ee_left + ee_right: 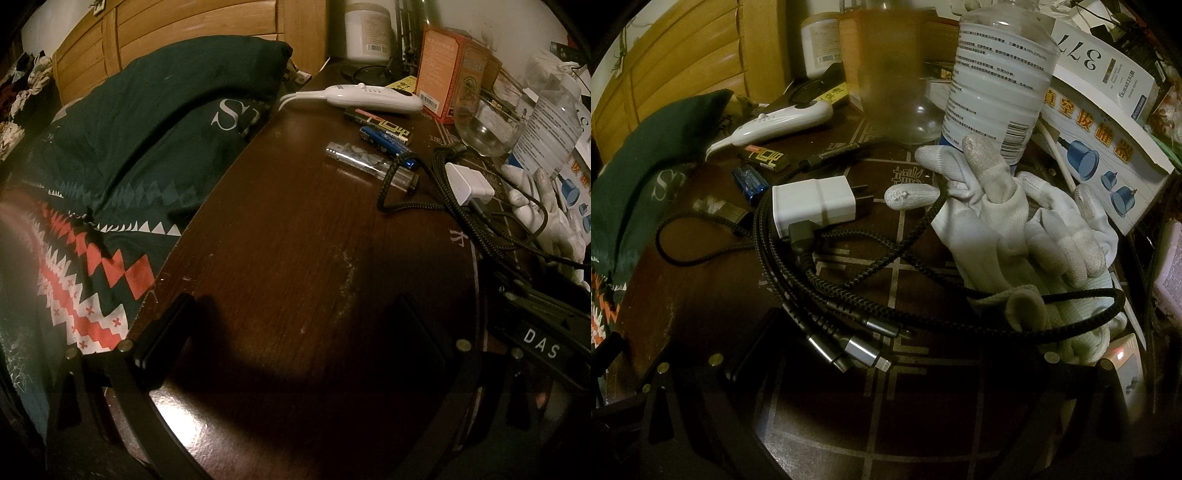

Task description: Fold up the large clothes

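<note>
I am holding both tongs over the dark wooden desk [295, 221], and folding is not yet underway: this looks like the very start, before any cloth is gripped. My left tongs [291, 332] are standing wide with nothing between the fingers, hovering above bare wood in the lower middle of the left wrist view. My right tongs [886, 354] are likewise spread and empty, hanging over a tangle of braided cables [820, 280] beside a white charger [816, 205] and a heap of white gloves [1027, 236]. The thing I am meant to fold, a dark green garment [147, 122] with red and white zigzag bands, is lying bunched on the bed at the left of the left wrist view, just beside the desk edge; pale letters starting with "S" are printed on it, the rest unclear. The next move, I judge, is swinging both tongs left and taking hold of its edges. Readable writing: "DAS" on the gripper body [539, 343] at lower right, and "377" on a white box [1108, 70] at upper right of the right wrist view.
</note>
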`<state>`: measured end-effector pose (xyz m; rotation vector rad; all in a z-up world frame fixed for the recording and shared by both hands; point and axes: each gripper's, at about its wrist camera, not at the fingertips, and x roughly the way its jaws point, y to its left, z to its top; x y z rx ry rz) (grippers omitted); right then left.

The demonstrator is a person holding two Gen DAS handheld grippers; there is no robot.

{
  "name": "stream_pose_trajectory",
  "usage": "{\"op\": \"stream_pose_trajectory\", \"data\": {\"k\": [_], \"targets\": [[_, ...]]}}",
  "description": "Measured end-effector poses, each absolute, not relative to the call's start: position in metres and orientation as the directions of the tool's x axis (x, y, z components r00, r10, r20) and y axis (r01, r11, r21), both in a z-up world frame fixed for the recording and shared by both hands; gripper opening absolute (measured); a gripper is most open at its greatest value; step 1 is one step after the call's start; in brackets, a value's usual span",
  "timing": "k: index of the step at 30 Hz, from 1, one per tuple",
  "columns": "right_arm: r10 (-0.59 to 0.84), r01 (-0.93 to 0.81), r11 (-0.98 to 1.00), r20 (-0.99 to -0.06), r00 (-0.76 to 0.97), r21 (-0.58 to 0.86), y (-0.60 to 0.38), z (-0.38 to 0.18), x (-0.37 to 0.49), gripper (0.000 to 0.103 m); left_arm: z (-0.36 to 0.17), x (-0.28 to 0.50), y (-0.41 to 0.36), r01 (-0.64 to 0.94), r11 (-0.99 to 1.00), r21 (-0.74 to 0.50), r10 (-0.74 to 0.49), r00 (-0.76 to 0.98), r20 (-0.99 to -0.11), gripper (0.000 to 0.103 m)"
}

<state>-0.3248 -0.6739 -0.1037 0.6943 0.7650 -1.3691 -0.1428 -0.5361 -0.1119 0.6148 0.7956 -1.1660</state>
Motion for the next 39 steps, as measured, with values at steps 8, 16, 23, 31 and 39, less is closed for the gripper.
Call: {"op": "stream_pose_trajectory", "data": {"k": [8,16,23,31,39], "targets": [[-0.583,0.996,0.085,-0.811,0.045,-0.006,-0.6739,-0.1036,-0.3248,0.103,-0.1116,-0.1427,-0.5356,0.958,0.288,0.019,-0.558,0.183,-0.809,0.103],[-0.583,0.996,0.086,-0.811,0.046,-0.006,-0.6737,-0.1038,-0.3242,0.103,-0.1111,-0.1438,-0.5352,0.958,0.286,0.018,-0.559,0.182,-0.809,0.103],[-0.583,0.996,0.086,-0.811,0.046,-0.005,-0.6739,-0.1038,-0.3245,0.103,-0.1106,-0.1425,-0.5342,0.959,0.284,0.017,-0.560,0.180,-0.809,0.103],[-0.583,0.996,0.087,-0.811,0.047,-0.005,-0.6739,-0.1038,-0.3245,0.103,-0.1103,-0.1433,-0.5340,0.959,0.283,0.016,-0.560,0.179,-0.809,0.103],[-0.583,0.996,0.087,-0.811,0.047,-0.004,-0.6738,-0.1039,-0.3243,0.103,-0.1099,-0.1423,-0.5333,0.960,0.281,0.015,-0.561,0.177,-0.809,0.103]]}}
